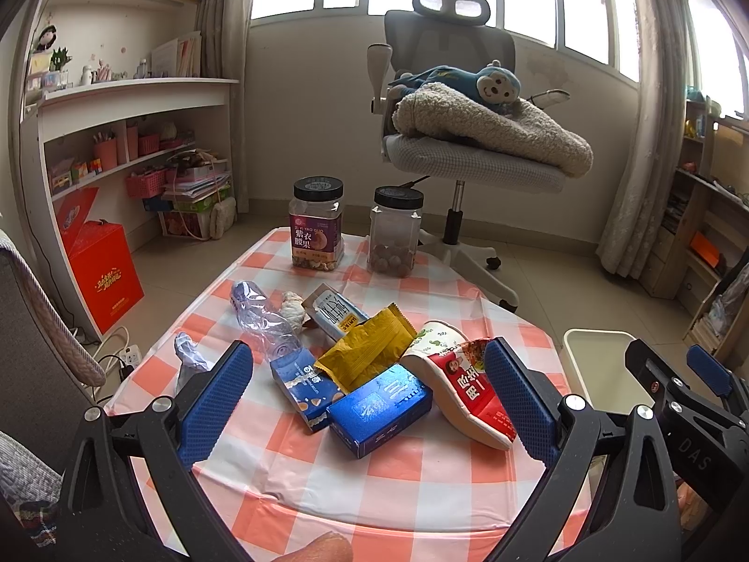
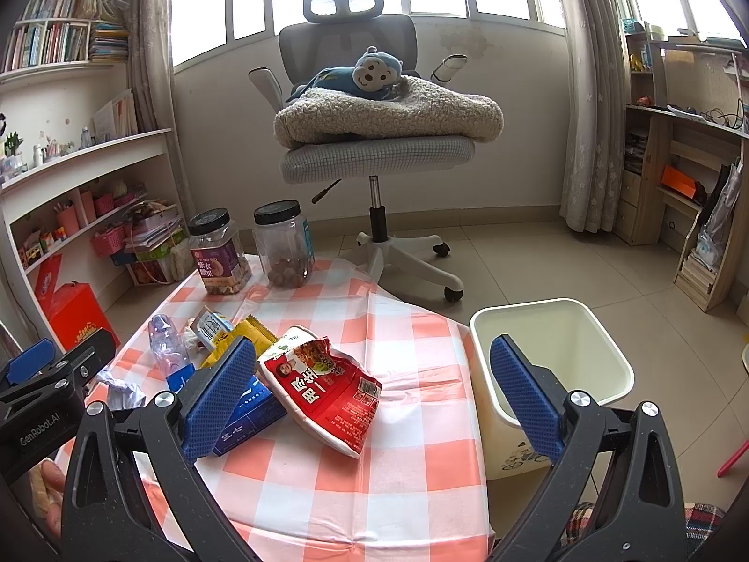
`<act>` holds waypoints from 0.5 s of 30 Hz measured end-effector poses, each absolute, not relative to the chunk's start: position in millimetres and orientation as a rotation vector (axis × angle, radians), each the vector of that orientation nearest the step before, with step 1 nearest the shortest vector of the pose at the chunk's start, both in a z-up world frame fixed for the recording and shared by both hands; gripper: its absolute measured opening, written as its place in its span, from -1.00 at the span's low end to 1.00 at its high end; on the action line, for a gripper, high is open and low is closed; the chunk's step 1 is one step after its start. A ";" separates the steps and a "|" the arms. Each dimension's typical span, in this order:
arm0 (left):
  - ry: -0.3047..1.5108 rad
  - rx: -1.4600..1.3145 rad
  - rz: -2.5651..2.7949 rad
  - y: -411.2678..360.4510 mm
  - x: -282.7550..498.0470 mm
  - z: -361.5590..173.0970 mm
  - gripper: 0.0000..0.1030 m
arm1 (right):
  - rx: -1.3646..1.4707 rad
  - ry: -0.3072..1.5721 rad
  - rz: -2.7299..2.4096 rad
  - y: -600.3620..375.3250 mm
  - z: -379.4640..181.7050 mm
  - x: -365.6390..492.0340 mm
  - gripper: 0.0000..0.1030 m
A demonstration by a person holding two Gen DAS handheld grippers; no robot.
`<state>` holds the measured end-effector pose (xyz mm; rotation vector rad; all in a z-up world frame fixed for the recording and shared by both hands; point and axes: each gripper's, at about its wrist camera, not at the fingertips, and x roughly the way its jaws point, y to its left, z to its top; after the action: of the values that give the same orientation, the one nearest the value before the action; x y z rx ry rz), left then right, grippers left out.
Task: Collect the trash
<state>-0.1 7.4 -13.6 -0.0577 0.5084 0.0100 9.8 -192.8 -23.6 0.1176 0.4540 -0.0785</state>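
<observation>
Both grippers, left (image 1: 370,398) & right (image 2: 374,398), hover w/ fingers spread, empty, over trash pile (image 1: 374,365) mid-counter, bin (image 2: 552,351) waiting just right for drops.

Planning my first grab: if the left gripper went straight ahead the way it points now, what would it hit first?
Most likely the blue box, lying nearest between the open fingers of the left gripper, with the yellow wrapper just behind. Depth is hard to judge here.

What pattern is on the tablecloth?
The tablecloth has orange-pink and white checks, clearest in the right wrist view.
</observation>
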 end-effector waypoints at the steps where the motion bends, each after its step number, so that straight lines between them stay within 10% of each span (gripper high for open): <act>1: 0.509 -0.058 0.010 7.5 -0.2 -13.9 0.87 | 0.118 0.455 -0.078 -193.4 -23.4 9.7 0.87; 15: 0.559 -0.098 0.077 42.1 23.3 -14.0 0.87 | 0.175 0.550 -0.043 -184.2 -27.0 22.9 0.87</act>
<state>23.3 42.1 -14.0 -0.0979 0.5587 0.0769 22.9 -184.2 -27.0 0.1750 0.5503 -0.0429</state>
